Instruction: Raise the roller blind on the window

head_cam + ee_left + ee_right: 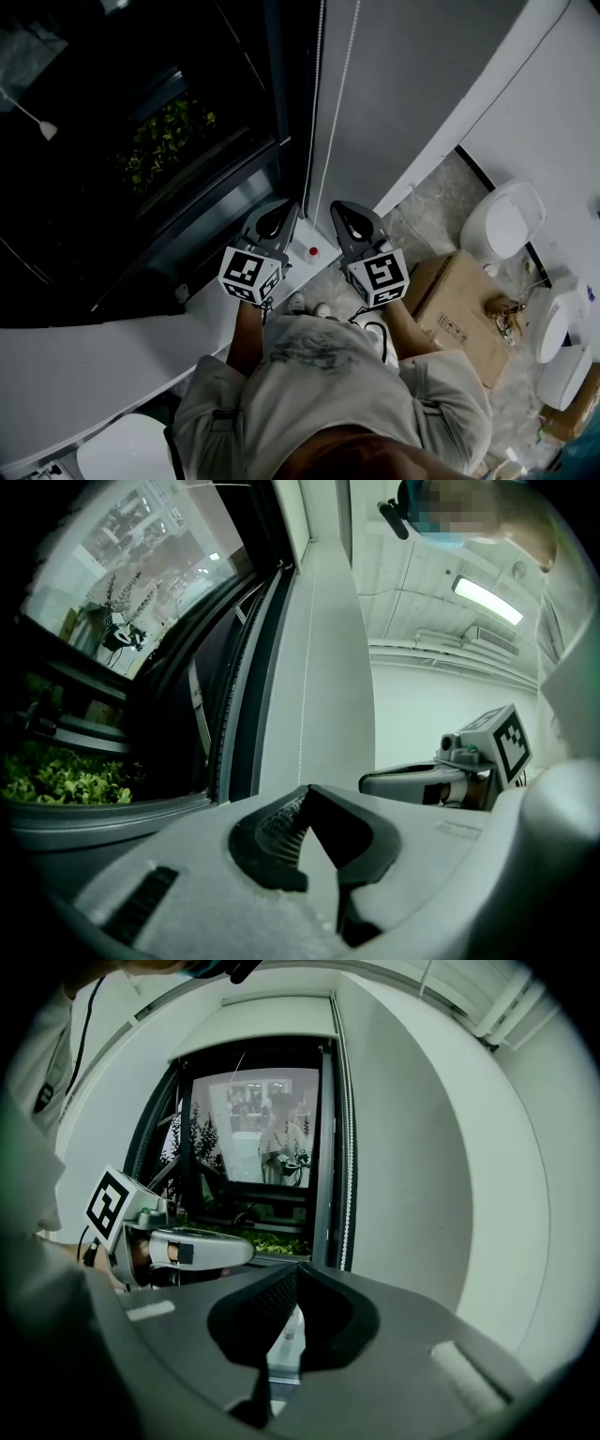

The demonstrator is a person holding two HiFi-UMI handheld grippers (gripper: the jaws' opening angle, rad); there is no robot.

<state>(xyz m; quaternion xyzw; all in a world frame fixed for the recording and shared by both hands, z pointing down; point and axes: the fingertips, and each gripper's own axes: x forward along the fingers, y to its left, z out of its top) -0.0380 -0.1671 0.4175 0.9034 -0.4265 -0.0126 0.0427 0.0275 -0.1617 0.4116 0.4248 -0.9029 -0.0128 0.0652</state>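
Room: dark window point(141, 141), grey wall point(422, 75), box point(459, 309) on floor point(431, 216) | chain point(314, 112) hangs beside window frame | left claw point(291, 208) level, closed, tips at chain | right claw point(339, 206) alongside, near level, closed

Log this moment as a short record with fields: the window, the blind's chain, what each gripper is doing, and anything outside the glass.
window: dark glass, uncovered where the right gripper view shows it
bead chain: hangs beside the window frame
left gripper: jaws shut, with the chain running down into their tips
right gripper: jaws shut, not on the chain, which hangs to the right in its own view
plants: green leaves outside the glass
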